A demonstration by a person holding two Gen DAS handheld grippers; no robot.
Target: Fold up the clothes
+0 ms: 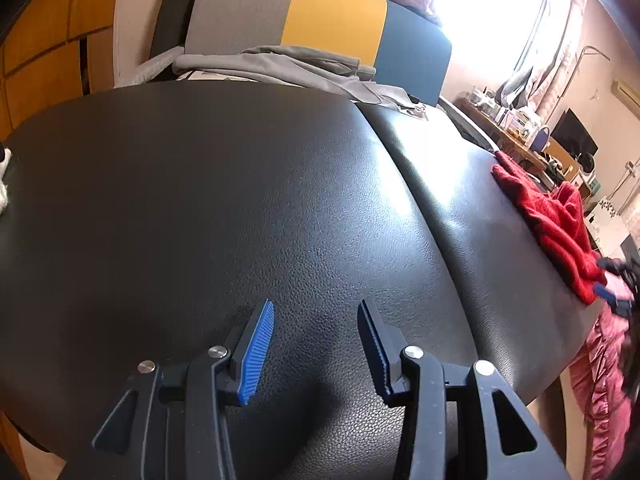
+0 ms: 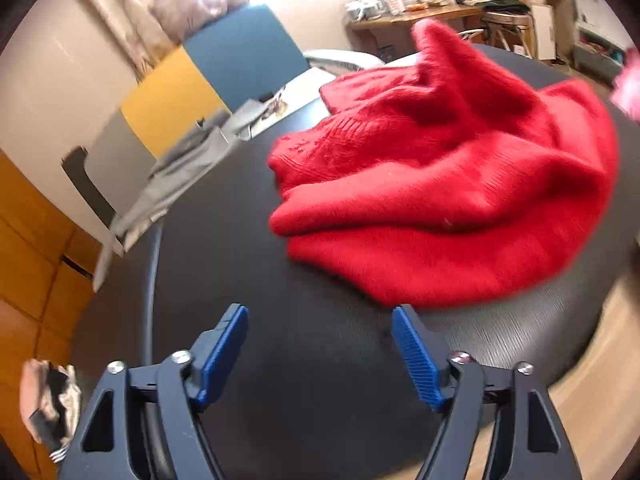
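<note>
- Left tool (image 1: 316, 350): jaws apart, nothing between them, hanging over bare black leather-look bench (image 1: 200, 208).
- Right tool (image 2: 320, 354): jaws wide apart, empty, pointing down at the bench just short of the sweater.
- Red sweater (image 2: 452, 184): crumpled heap on the bench, near its right edge in the left view; nearest hem just beside the right tool's right pad (image 2: 416, 354), contact unclear.
- Grey garment (image 1: 280, 65): draped at the bench's far edge, against a grey-yellow-blue panel (image 1: 320, 16).
- Right view is motion-blurred.
</note>
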